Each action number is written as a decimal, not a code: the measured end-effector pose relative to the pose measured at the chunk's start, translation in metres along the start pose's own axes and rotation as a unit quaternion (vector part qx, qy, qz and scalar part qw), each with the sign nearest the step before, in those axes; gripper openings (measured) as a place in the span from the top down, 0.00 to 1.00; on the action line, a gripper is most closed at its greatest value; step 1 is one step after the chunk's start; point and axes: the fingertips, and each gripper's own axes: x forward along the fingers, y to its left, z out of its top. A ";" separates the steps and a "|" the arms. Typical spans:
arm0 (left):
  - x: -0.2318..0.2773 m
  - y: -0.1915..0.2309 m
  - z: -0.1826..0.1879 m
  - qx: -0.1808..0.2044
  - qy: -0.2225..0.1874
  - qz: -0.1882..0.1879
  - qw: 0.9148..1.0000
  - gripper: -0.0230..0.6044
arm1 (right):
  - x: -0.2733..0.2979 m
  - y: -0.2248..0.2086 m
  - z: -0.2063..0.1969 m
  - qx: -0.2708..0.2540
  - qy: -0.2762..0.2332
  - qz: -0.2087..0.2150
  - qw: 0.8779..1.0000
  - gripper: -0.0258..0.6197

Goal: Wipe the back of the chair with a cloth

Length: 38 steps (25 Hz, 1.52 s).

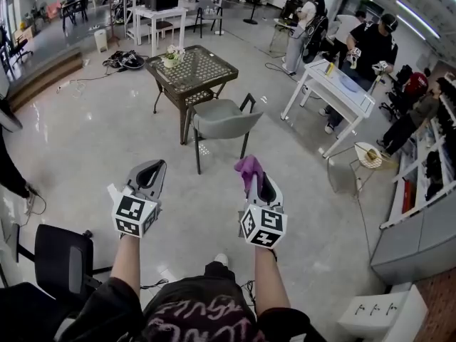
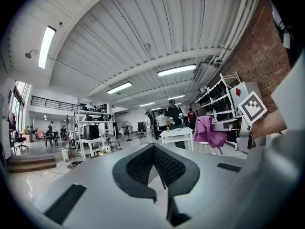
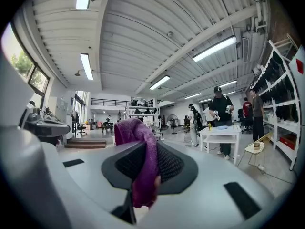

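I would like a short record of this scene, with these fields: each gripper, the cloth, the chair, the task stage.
left gripper: jaws together, nothing between them
right gripper: shut on the purple cloth
purple cloth: bunched, sticking out past the jaws
grey chair: ahead at the dark table, apart from both grippers
task stage: wiping not yet begun

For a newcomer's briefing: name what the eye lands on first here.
The purple cloth pinched in the right gripper stands out, raised at the head view's centre. Beyond it stands the grey chair, its back toward the person, beside a lattice-topped table. The left gripper is shut on nothing.
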 end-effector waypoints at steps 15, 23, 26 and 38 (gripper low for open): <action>0.156 0.007 -0.027 0.010 0.038 0.000 0.999 0.95 | 0.145 -0.077 -0.018 0.004 0.022 0.023 0.999 0.85; 0.237 0.007 -0.044 0.007 0.080 0.019 0.997 0.95 | 0.223 -0.131 -0.033 0.021 0.046 0.039 0.998 0.85; 0.264 0.005 -0.050 0.005 0.087 0.024 0.996 0.95 | 0.248 -0.146 -0.040 0.017 0.052 0.050 0.997 0.85; 0.342 0.033 -0.093 -0.009 0.103 0.035 0.994 0.95 | 0.334 -0.150 -0.082 0.024 0.072 0.075 0.994 0.85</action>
